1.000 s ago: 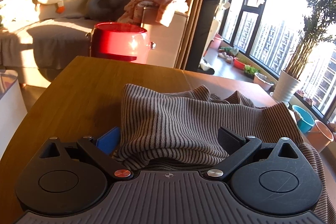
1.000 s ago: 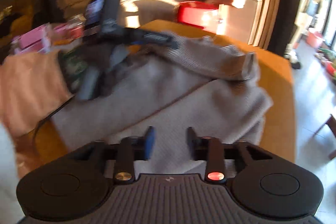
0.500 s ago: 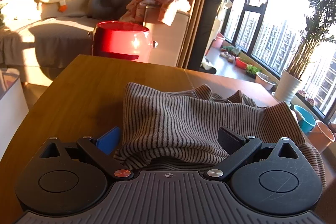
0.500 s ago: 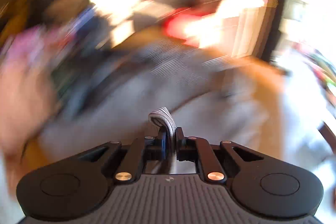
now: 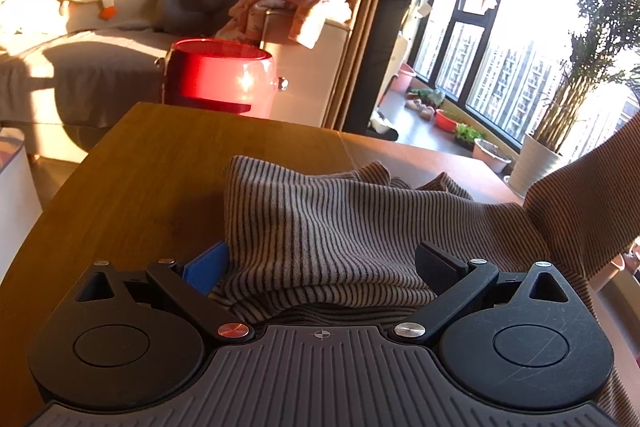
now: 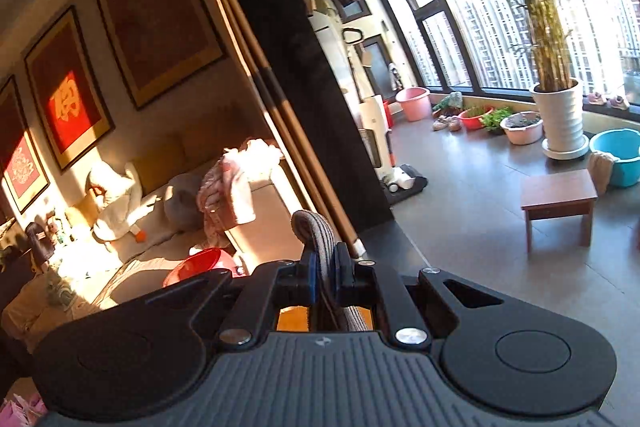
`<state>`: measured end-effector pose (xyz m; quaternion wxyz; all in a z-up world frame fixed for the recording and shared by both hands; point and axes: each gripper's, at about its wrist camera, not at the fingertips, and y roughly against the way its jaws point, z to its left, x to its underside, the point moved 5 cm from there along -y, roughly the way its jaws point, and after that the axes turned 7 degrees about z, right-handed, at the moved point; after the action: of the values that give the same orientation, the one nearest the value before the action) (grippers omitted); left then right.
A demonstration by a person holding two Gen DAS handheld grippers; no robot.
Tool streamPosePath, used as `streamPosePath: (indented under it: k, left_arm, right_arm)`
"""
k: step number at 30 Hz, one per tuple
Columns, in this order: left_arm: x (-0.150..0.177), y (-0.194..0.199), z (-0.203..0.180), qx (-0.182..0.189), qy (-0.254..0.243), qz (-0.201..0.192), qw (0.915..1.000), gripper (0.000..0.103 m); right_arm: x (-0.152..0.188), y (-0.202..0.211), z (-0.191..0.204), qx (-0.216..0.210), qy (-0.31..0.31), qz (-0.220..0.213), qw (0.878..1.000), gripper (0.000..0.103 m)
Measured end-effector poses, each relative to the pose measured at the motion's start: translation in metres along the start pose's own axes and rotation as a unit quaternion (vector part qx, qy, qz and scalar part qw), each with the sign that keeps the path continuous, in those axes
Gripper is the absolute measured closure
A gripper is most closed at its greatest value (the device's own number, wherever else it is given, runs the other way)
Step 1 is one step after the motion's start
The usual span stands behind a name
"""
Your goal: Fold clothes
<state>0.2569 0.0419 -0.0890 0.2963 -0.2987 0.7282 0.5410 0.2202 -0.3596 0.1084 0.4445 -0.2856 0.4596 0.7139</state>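
A striped grey-brown knit garment point(image 5: 328, 227) lies bunched on the wooden table point(image 5: 140, 179). My left gripper point(image 5: 320, 267) is open, its fingers spread wide, with the garment's folded edge lying between them. Part of the garment rises off the table at the right edge point(image 5: 592, 187). My right gripper point(image 6: 325, 277) is shut on a fold of the same garment point(image 6: 316, 231), which sticks up between the blue pads. It is lifted and tilted, looking toward the room and windows.
A red pot point(image 5: 220, 79) stands beyond the table's far edge, in front of a sofa point(image 5: 80, 59) with plush toys and a pile of pink clothes point(image 5: 288, 3). Right of the table are a balcony floor with basins, a potted palm point(image 6: 556, 99) and a small wooden stool point(image 6: 560, 203).
My right gripper closed on a fold of the garment, then lifted and swung up to the right. The garment's right part now rises off the table. My left gripper stayed open and still.
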Motion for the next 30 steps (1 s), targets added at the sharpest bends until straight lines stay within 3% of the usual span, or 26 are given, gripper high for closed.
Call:
streamPosePath:
  k: [5, 8, 11, 17, 20, 24, 27, 29, 30]
  left_arm:
    - [0.003, 0.008, -0.002, 0.013, -0.021, 0.013, 0.9996, 0.001]
    - [0.009, 0.017, -0.001, 0.029, -0.045, 0.020, 0.9983, 0.001]
    - [0.013, 0.023, 0.004, 0.056, -0.034, 0.025, 0.9976, 0.001]
    - [0.015, 0.022, 0.005, 0.071, -0.038, 0.025, 0.9964, 0.000]
    - [0.015, 0.021, 0.006, 0.074, -0.032, 0.028, 0.9964, 0.000]
    - [0.012, 0.021, 0.008, 0.076, -0.019, 0.026, 0.9966, 0.000]
    - [0.008, 0.017, 0.013, 0.064, 0.001, 0.029, 0.9976, 0.001]
    - [0.005, 0.013, 0.017, 0.046, 0.012, 0.032, 0.9983, 0.007]
    - [0.003, 0.010, 0.019, 0.037, 0.016, 0.035, 0.9986, 0.017]
  right_arm:
    - [-0.001, -0.048, 0.096, -0.059, 0.051, 0.027, 0.997, 0.095]
    - [0.019, -0.083, 0.159, -0.100, 0.092, 0.059, 0.989, 0.095]
    - [0.049, -0.114, 0.211, -0.132, 0.123, 0.094, 0.979, 0.095]
    - [0.090, -0.135, 0.258, -0.175, 0.158, 0.128, 0.963, 0.088]
    - [0.096, -0.134, 0.254, -0.170, 0.173, 0.127, 0.962, 0.077]
    - [0.104, -0.146, 0.216, -0.129, 0.167, 0.139, 0.968, 0.076]
    - [0.133, -0.153, 0.167, -0.082, 0.156, 0.167, 0.970, 0.076]
    - [0.152, -0.158, 0.134, -0.051, 0.149, 0.186, 0.970, 0.076]
    - [0.162, -0.160, 0.117, -0.036, 0.145, 0.195, 0.969, 0.076]
